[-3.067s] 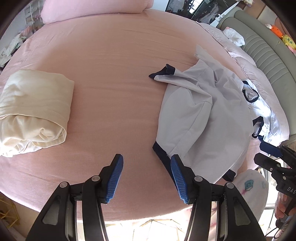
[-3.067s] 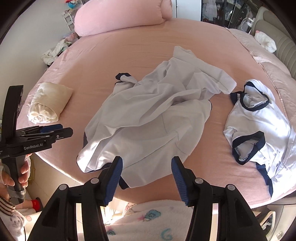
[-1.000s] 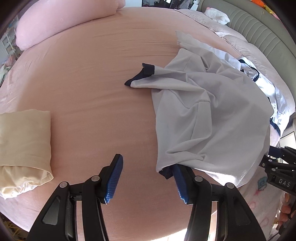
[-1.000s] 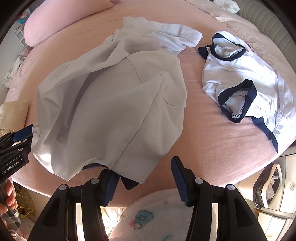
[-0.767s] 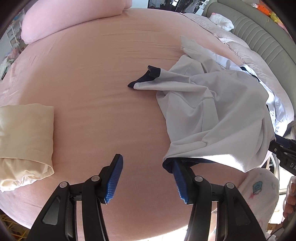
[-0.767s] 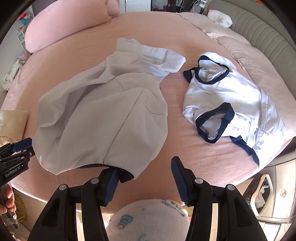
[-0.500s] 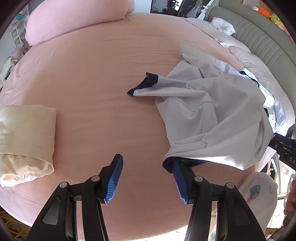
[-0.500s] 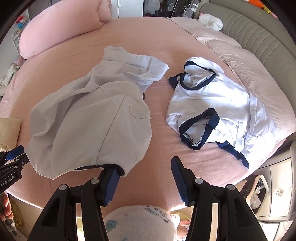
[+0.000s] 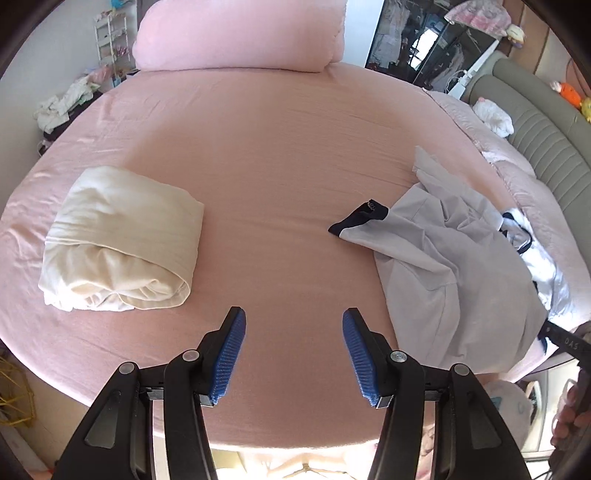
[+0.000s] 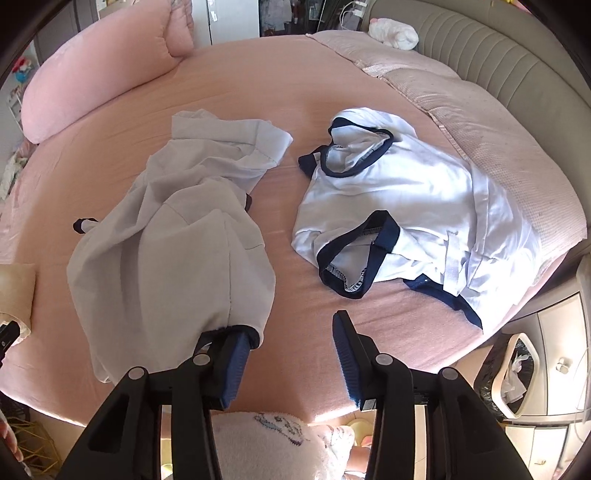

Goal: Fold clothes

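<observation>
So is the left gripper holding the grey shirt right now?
No, the left gripper is open over bare pink sheet, with the grey shirt off to its right.

1. a round bed point(image 9: 280, 155) with a pink sheet fills most of both views.
2. a big pink pillow point(image 9: 240, 33) lies at its far edge.
3. a grey padded headboard point(image 10: 491, 55) curves round the right side, with a pale quilted blanket point(image 10: 480, 122) laid beside it.
4. a white shelf rack point(image 9: 110, 40) stands against the pale wall on the left, above a heap of laundry point(image 9: 62, 107) on the floor.
5. a white cabinet point(image 10: 557, 354) stands at the lower right.
6. daylight falls brightly across the sheet.
</observation>
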The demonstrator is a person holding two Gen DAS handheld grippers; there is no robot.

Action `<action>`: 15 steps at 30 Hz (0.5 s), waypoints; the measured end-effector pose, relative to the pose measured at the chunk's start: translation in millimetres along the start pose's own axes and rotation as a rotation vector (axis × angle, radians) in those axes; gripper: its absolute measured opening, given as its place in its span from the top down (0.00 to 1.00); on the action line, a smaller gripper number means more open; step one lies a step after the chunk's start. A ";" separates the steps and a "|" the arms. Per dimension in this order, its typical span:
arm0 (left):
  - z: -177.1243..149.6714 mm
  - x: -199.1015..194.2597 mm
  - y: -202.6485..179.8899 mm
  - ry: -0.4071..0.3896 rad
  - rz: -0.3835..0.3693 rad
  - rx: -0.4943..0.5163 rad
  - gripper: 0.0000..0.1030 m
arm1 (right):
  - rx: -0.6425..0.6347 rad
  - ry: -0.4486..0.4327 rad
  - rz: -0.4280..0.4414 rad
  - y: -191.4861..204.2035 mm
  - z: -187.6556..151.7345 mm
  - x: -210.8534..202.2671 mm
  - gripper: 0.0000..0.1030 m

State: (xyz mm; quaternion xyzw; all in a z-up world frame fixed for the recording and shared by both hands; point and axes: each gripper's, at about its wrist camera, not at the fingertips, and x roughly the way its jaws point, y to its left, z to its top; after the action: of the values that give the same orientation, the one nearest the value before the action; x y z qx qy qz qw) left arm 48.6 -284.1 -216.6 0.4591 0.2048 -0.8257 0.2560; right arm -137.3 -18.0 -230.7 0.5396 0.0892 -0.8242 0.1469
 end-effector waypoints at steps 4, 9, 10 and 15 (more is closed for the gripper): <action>0.2 -1.7 -10.6 0.007 -0.035 0.010 0.48 | 0.033 0.029 0.063 -6.4 -1.1 -2.2 0.58; 0.5 -3.9 -23.9 0.016 -0.079 0.022 0.47 | 0.017 0.088 0.111 -3.5 -5.5 -4.3 0.57; 0.5 -4.4 -26.6 0.018 -0.088 0.024 0.47 | 0.015 0.096 0.110 -3.7 -7.4 -5.3 0.57; -0.5 -5.8 -42.3 0.006 -0.101 0.020 0.47 | 0.020 0.087 0.133 -9.4 -13.0 -16.6 0.43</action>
State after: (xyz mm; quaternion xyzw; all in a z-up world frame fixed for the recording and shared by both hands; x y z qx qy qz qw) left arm 25.8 -249.3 -207.5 0.4534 0.2202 -0.8381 0.2089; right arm -123.1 -2.7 -220.8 0.5810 0.0513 -0.7893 0.1917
